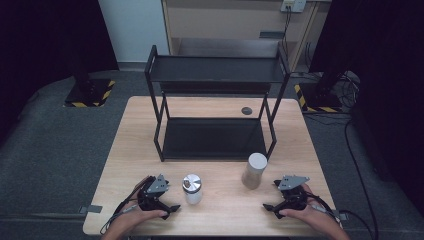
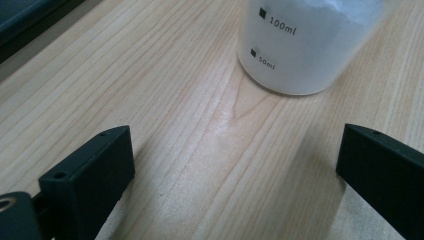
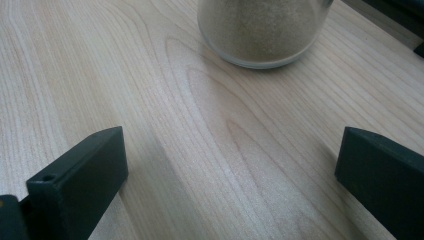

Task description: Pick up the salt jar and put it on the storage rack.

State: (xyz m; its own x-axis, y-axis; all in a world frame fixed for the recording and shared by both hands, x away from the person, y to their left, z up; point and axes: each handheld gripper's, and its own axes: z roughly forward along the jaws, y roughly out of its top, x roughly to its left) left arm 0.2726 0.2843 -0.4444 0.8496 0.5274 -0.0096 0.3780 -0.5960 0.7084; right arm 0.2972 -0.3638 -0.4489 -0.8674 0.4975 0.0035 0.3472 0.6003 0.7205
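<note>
Left gripper view: jar (image 2: 305, 45) marked "100ml", "50ml".

Jar of tan powder (image 3: 262, 30) stands on the wooden table (image 3: 100, 75) — tool (image 3: 230, 170) spread wide, empty.

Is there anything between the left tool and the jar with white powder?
No. Bare wooden table lies between the open left tool and the white-powder jar; nothing visible stands in the way.

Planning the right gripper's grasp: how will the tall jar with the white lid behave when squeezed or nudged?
The tall jar is narrow and upright, so a high nudge may tip it. Its smooth wall could slip. The brownish grains inside probably make it fairly heavy.
</note>
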